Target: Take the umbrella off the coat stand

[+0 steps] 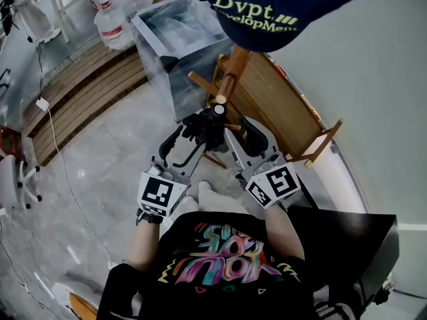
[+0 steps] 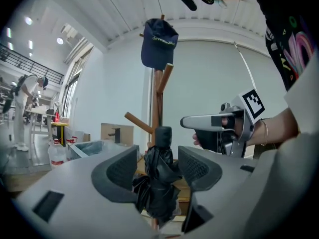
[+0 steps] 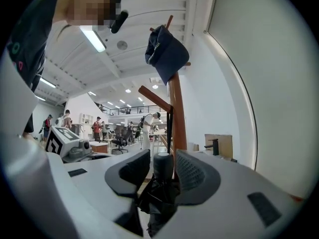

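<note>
A folded black umbrella (image 1: 210, 129) hangs upright against the wooden coat stand (image 1: 233, 72), a thin black strap running up from its handle to a peg (image 3: 154, 97). My left gripper (image 1: 191, 127) reaches it from the left; in the left gripper view its jaws stand either side of the umbrella (image 2: 159, 178) with gaps showing, so it is open (image 2: 157, 171). From the right, my right gripper (image 1: 235, 131) brackets the umbrella's handle (image 3: 162, 166), pads close beside it but apart, open (image 3: 162, 171). A navy cap (image 1: 280, 5) tops the stand.
A clear-walled box (image 1: 173, 39) and water bottles (image 1: 113, 22) stand behind the stand. A wooden board (image 1: 280, 105) leans on the curved white wall at right. A black case (image 1: 353, 245) sits by my right side. A cable (image 1: 60, 159) crosses the floor.
</note>
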`<state>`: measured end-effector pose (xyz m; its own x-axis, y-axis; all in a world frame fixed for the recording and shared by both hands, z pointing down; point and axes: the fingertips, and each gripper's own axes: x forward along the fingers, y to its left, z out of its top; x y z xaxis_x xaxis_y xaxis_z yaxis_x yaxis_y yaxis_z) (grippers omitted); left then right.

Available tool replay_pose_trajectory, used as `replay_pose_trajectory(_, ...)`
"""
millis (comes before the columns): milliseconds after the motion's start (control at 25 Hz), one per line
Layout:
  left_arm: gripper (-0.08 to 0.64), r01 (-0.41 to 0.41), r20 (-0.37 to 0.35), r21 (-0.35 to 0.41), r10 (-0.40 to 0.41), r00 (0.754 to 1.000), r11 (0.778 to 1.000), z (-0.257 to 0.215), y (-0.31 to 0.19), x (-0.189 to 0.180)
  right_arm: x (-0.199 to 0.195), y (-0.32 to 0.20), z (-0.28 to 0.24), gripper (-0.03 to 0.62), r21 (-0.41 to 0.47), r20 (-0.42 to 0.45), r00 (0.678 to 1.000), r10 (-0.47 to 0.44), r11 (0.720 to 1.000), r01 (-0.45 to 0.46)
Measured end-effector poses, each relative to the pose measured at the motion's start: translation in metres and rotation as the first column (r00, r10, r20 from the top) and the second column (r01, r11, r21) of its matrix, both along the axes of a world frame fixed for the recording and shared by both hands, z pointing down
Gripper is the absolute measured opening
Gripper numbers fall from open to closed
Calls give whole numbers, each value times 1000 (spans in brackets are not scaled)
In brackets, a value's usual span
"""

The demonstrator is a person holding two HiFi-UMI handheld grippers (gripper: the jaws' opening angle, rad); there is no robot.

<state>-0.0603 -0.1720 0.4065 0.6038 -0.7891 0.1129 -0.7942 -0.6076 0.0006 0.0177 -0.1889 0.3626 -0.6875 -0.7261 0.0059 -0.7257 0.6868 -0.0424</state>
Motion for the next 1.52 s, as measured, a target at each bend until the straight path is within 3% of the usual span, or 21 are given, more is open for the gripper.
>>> replay_pose_trajectory(280,282,-42,28,-58,43,999,997,37,-10,18,-9,-10,15,221,-33,42,998,-44,998,45)
replay_pose_trajectory(800,328,-84,12,-103,86,996,991,68,-40,42,-29,-31,28,258,-42,12,998,-66,997,66)
replay_pose_trajectory(1120,333,-143,40,-111,148,988,983,77,-54,62,-35,-40,34,250,-30,-21,997,-80,996,79)
replay_pose_trajectory(1400,330,-169,56,-129,178,982,977,82,-56,66,-32,-40,37,196,-25,-57,996,-70,997,68)
replay_pose_trajectory(1520,277,-172,65,-129,181,981,977,81,-55,64,-32,-40,36,206,-22,-53,996,-72,997,70)
